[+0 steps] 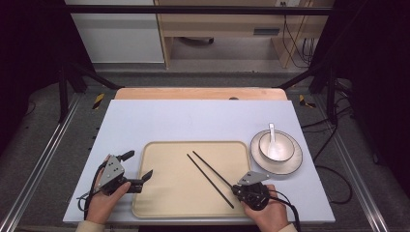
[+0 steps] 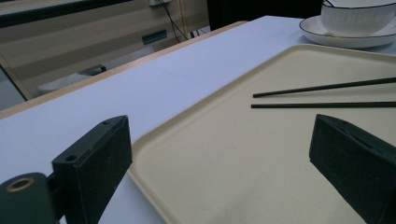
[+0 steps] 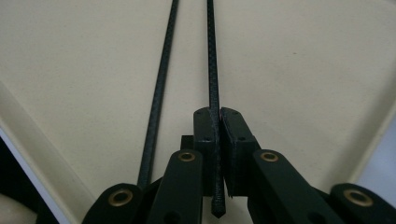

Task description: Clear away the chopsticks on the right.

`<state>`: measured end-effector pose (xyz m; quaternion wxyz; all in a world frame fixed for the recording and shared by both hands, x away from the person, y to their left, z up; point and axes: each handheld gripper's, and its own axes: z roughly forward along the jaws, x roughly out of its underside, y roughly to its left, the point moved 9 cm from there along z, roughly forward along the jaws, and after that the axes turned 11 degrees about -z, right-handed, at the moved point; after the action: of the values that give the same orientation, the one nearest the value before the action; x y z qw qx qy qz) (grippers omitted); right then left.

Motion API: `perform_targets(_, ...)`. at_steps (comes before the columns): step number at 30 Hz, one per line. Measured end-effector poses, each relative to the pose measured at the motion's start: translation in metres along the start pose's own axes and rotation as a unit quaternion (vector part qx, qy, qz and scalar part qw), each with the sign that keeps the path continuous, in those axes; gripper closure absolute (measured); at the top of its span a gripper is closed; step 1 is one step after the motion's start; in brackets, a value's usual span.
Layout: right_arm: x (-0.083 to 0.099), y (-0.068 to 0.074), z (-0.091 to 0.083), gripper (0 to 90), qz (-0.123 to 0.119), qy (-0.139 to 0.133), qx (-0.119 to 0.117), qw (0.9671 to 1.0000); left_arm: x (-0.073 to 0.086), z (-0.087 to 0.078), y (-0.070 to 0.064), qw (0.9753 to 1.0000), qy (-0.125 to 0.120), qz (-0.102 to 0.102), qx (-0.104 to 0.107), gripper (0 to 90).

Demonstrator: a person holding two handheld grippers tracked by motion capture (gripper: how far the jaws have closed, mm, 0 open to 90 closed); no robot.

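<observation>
High view: two black chopsticks (image 1: 211,178) lie slantwise on the beige tray (image 1: 159,203); the right gripper (image 1: 240,187) sits at their near ends, the left gripper (image 1: 138,169) at the tray's left edge. A bowl (image 1: 283,150) with a spoon (image 1: 271,131) stands on a plate (image 1: 295,164) just right of the tray.

Left gripper view: jaws wide apart, holding nothing.

Right gripper view: jaws clamped on one chopstick (image 3: 213,70); the other chopstick (image 3: 161,79) lies free alongside. The step appears to be pick-up; a clean lift comes next
</observation>
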<state>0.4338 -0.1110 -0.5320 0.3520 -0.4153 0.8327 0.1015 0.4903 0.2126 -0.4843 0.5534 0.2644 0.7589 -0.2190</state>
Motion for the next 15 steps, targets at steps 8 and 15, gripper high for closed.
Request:
perform_targets(8, -0.002, 0.010, 0.003, 78.1, 0.003, -0.014, -0.024, 0.9996, 0.000, 0.000, 0.000, 1.0000, -0.001, -0.001, 0.002, 5.7)
perform_targets(15, -0.010, -0.007, 0.000, 60.1, 0.001, -0.055, 0.000, 0.9985, 0.000, 0.000, 0.000, 1.0000, 0.000, -0.002, 0.003, 5.7)
